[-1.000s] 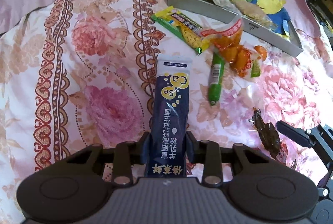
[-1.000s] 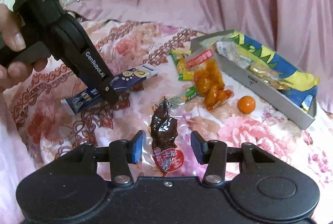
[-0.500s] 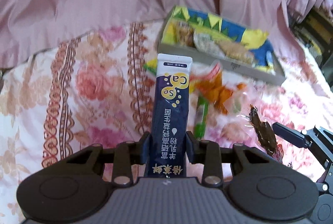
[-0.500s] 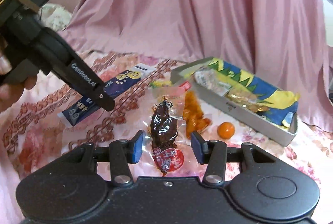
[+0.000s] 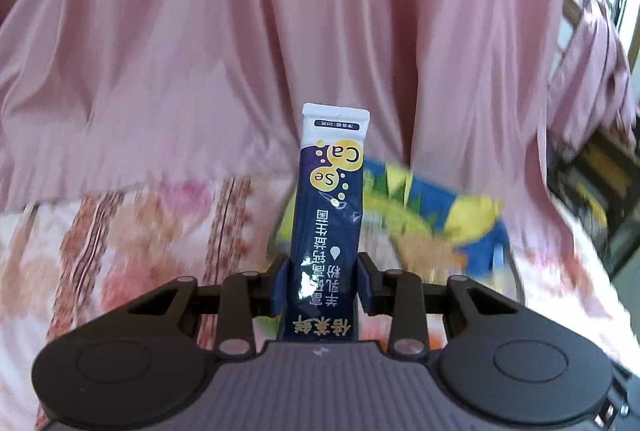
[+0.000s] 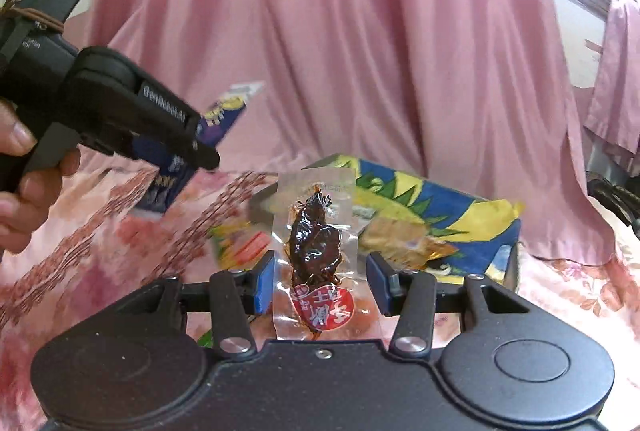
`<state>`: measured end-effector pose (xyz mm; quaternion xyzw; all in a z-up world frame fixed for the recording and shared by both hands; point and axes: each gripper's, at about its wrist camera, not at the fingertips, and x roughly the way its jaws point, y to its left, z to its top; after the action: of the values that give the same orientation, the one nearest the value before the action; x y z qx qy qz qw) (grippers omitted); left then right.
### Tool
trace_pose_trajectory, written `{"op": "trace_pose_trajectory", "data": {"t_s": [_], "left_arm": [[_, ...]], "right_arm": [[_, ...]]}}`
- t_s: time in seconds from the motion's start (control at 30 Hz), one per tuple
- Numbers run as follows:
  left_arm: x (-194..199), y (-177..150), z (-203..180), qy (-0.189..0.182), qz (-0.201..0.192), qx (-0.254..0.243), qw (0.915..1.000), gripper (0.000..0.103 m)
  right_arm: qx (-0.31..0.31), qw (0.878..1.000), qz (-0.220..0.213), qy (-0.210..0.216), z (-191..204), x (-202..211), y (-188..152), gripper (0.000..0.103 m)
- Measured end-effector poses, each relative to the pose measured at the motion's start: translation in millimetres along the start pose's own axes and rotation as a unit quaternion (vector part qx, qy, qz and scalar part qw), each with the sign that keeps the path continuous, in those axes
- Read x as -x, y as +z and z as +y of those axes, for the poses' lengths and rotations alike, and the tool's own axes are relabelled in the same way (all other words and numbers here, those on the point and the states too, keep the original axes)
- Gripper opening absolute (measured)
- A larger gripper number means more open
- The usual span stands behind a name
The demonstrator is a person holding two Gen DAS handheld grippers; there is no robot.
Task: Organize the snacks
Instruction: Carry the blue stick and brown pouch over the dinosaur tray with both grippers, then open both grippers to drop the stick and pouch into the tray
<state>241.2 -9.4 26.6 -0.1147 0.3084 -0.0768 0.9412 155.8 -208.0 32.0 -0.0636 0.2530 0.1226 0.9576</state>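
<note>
change: both grippers are up off the floral bedspread [image 6: 100,243] compared with a second ago; each snack that lay flat then now hangs in the air, and the pink curtain [image 5: 240,31] fills most of both views.
meaning: pick-up looks done for both; judged next step is carrying them to the box, nothing dropped so far.
left gripper [image 5: 322,285]: pinching the blue sachet [image 5: 328,215] near its lower end, pads tight on both edges; sachet stands up at centre frame, tip against the curtain.
right gripper [image 6: 320,281]: clear meat-snack pack [image 6: 316,243] sits between the blue pads at lower centre and is off the bed, so judged pinched; small gaps show beside the film, contact likely at the hidden lower edge.
box [image 6: 440,207]: blue-yellow lined, right of centre in right view, just behind the meat pack; blurred behind the sachet in left view; already holds some packets.
left on bed: blurred yellow-green packets [image 6: 236,247] at centre-left, still to sort.
hand [image 6: 24,167]: far left of right view, gripping the left tool's handle.
writing: sachet reads "Ca", "Se", plus upside-down Chinese text; meat pack has a red seal with white Chinese characters; left tool side reads "GenRobot.AI", partly blurred.
</note>
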Motion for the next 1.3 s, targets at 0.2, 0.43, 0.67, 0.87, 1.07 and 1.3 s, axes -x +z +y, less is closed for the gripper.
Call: {"op": "trace_pose_trajectory", "data": {"t_s": [0.2,0.43,0.67,0.87,1.07,1.3], "left_arm": [[-36,27,2,-0.02,-0.039,0.023,0.9987,0.039],[-90,27,3,-0.053,-0.029,0.034,0.9976,0.039],[-128,17,-9,-0.086,-0.019,0.035,0.9955,0.039],[-154,9,-18,-0.083,0.013,0.033,0.9959,0.039],[-167,1,-16,-0.076,0.044,0.035,0.9955,0.039],[-174,-2,-21,-0.068,0.064,0.021,0.9954,0.039]], "right_arm": [[-0.03,0.999,-0.021,-0.035,-36,-39,18,0.05],[-0.097,0.992,-0.014,-0.082,-91,-86,14,0.05],[-0.133,0.985,0.006,-0.109,-111,-113,-5,0.05],[-0.136,0.983,0.017,-0.119,-118,-132,-6,0.05],[-0.148,0.981,0.041,-0.12,-128,-151,-12,0.05],[-0.131,0.983,0.058,-0.117,-122,-160,-14,0.045]]}}
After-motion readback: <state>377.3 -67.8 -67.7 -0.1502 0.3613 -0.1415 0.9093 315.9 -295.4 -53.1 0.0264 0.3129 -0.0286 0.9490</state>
